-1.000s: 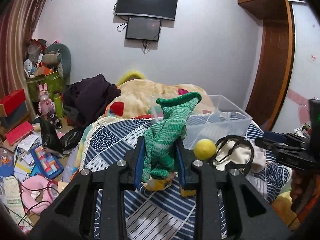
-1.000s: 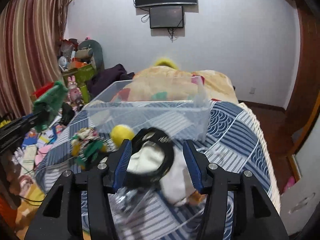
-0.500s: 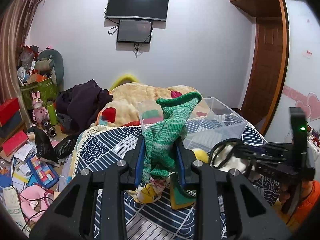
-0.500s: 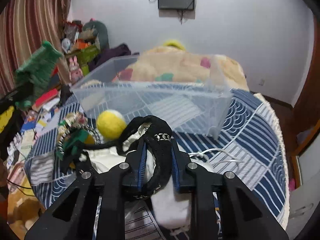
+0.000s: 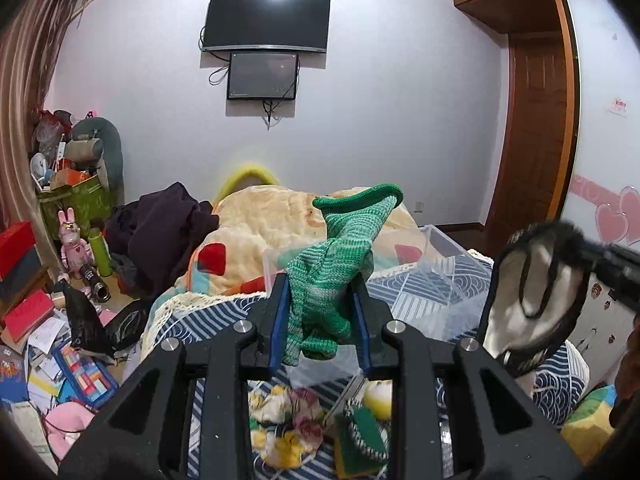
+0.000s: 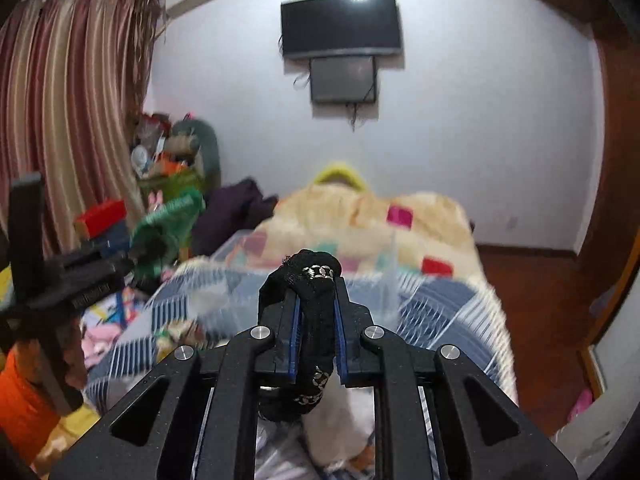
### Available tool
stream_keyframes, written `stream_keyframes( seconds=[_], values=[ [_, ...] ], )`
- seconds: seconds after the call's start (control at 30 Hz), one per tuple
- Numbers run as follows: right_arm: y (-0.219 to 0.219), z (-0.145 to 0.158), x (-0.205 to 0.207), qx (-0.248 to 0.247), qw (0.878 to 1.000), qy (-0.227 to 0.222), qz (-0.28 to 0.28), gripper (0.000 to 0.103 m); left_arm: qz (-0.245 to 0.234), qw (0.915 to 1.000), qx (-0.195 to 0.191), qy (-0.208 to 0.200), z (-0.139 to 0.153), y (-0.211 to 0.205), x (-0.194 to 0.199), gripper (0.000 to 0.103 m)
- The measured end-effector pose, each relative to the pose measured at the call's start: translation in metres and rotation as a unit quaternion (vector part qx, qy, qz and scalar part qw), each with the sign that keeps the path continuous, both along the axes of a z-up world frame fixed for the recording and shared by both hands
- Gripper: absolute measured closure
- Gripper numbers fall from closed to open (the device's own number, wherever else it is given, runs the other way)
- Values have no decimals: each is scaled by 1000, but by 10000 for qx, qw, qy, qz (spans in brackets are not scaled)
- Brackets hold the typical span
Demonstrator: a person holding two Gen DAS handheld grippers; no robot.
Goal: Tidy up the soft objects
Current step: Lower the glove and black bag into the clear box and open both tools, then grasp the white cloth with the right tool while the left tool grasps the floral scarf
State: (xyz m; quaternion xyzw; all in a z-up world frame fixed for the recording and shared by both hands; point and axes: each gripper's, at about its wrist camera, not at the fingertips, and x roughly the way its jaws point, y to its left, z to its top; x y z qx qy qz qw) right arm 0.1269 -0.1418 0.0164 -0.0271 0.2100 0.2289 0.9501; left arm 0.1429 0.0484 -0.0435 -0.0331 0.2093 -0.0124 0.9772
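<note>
Claws come first in both views. The left claw (image 5: 319, 326) is clamped on a green knitted sock (image 5: 332, 276) that stands up between its blue pads, cuff flopping toward 1 o'clock. The right claw (image 6: 316, 340) is pinched tight on the black strap (image 6: 316, 320) of a white bag (image 5: 532, 300); from the left wrist view the bag hangs in the air at 3 o'clock, clear of the bed.

Below the left claw, at 6 o'clock, a floral cloth bundle (image 5: 288, 412), a yellow ball (image 5: 378, 396) and a green striped piece (image 5: 366, 428) lie on the blue patterned bedspread (image 5: 192, 328). Just beyond the sock sits a clear plastic bin (image 5: 436, 276) on the bed. Behind it lies a cream blanket (image 5: 272, 216), with dark clothes (image 5: 160, 232) at 10 o'clock. On the far wall, at 12 o'clock, hangs a television (image 5: 266, 20).
</note>
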Motion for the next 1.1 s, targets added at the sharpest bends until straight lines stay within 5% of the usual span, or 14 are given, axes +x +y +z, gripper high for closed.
stream_keyframes(
  seconds=[0.37,0.83,1.1],
  values=[
    [22,6,57,131,9993,-100,-346,90,-68,9986,-73,526,-13,-2,63,74],
    [45,-56,102,-792,9922,949,-173,90,-285,9893,570,1316,-60,-34,105,74],
    [34,-68,105,-1041,9846,1400,-64,87,-388,9898,481,1280,-55,-39,97,58]
  ],
)
